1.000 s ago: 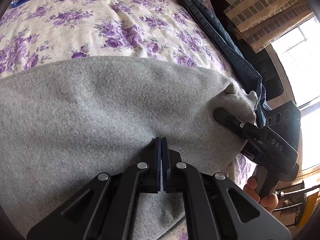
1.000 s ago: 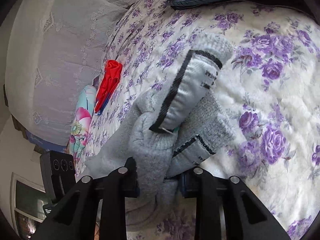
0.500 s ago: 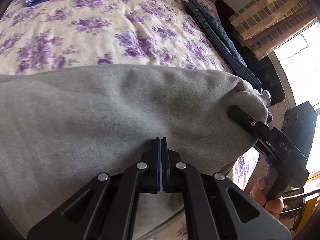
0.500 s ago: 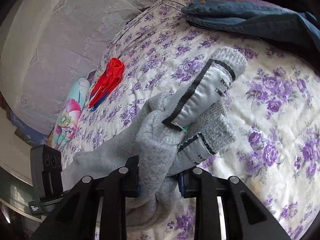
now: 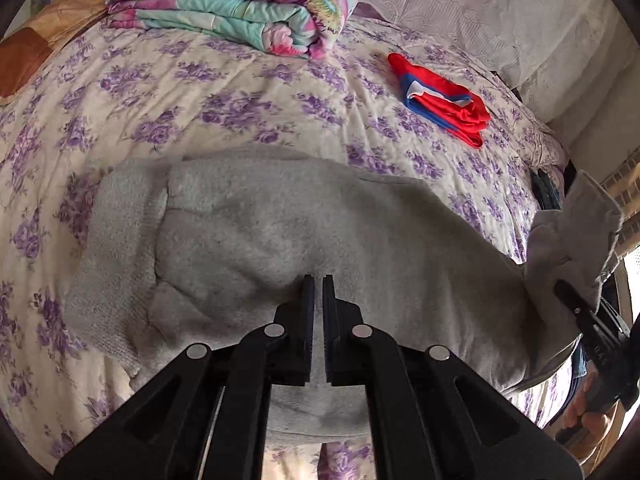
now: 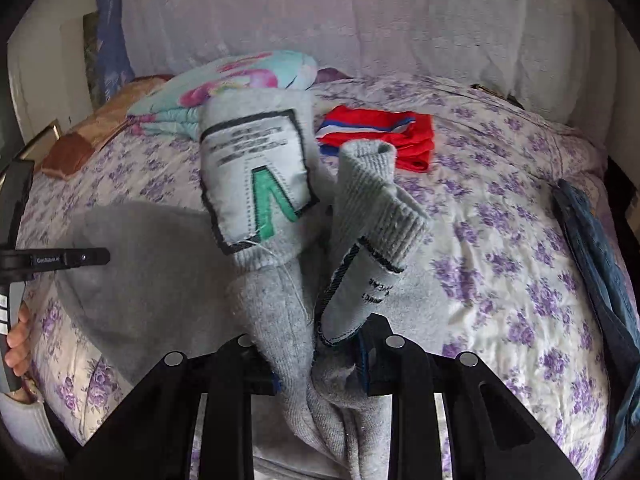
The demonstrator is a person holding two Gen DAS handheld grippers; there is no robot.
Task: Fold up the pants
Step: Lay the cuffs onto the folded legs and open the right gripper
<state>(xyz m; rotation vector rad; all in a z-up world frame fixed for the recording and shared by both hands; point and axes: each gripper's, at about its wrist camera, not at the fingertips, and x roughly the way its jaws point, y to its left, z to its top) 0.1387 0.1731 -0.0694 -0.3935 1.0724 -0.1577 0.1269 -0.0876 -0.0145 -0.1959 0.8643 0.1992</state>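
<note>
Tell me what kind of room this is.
Most likely a bedroom: a bed with a floral quilt, a folded blanket on it, and folded clothes nearby.

The print on the patch [image 6: 256,176] of the gray pants [image 5: 304,240] is too blurred to read. The jeans [image 6: 600,248], right of the pants, run off the picture's edge. The pants cover the tips of the right tongs [image 6: 320,364].

Left gripper [image 5: 316,280] jaws pinched on grey pants [image 5: 280,232] spread over floral bed [image 5: 240,100]; right gripper [image 5: 572,300] grips bunched far end.
</note>
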